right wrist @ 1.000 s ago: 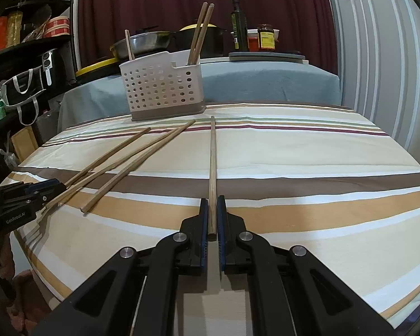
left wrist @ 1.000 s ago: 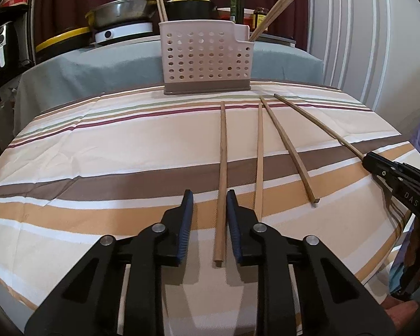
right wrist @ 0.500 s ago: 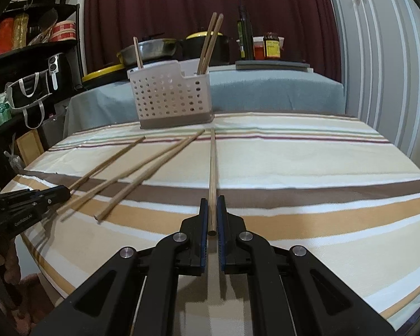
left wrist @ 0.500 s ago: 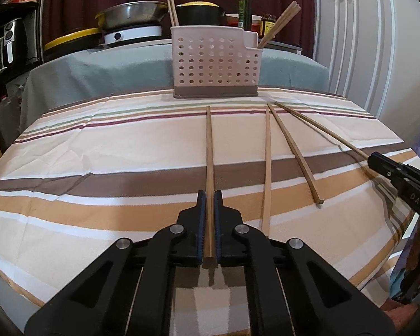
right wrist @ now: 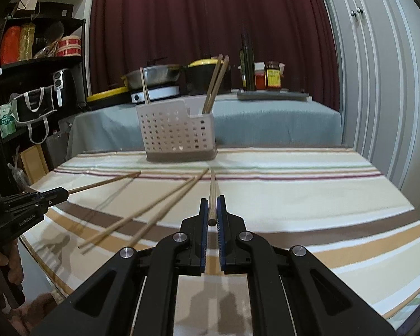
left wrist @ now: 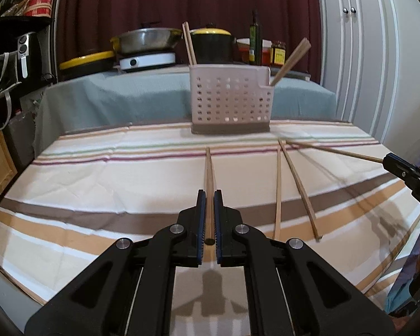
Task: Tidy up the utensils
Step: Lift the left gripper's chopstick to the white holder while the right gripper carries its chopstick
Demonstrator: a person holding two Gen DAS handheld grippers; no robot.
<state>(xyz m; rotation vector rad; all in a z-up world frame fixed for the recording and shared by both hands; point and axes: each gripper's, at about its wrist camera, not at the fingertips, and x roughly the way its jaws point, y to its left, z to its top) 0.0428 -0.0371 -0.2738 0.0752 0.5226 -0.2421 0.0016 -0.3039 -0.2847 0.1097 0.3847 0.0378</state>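
My left gripper (left wrist: 209, 218) and right gripper (right wrist: 212, 218) are each clamped on a chopstick (left wrist: 209, 184) (right wrist: 212, 196), both seemingly lifted off the cloth (left wrist: 98, 184), two loose sticks (left wrist: 278, 190) lying between, bare cloth beyond, then the caddy (left wrist: 231, 103) at the far edge.

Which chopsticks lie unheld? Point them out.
The middle two chopsticks, flat on the cloth; left gripper and right gripper clamp the outer ones.

Even, moderately bright indoor light from above; soft shadows on the bench (left wrist: 98, 196) beneath the fingers (left wrist: 201, 224). Strong fisheye bending and dark vignetting at edges; slight motion blur.
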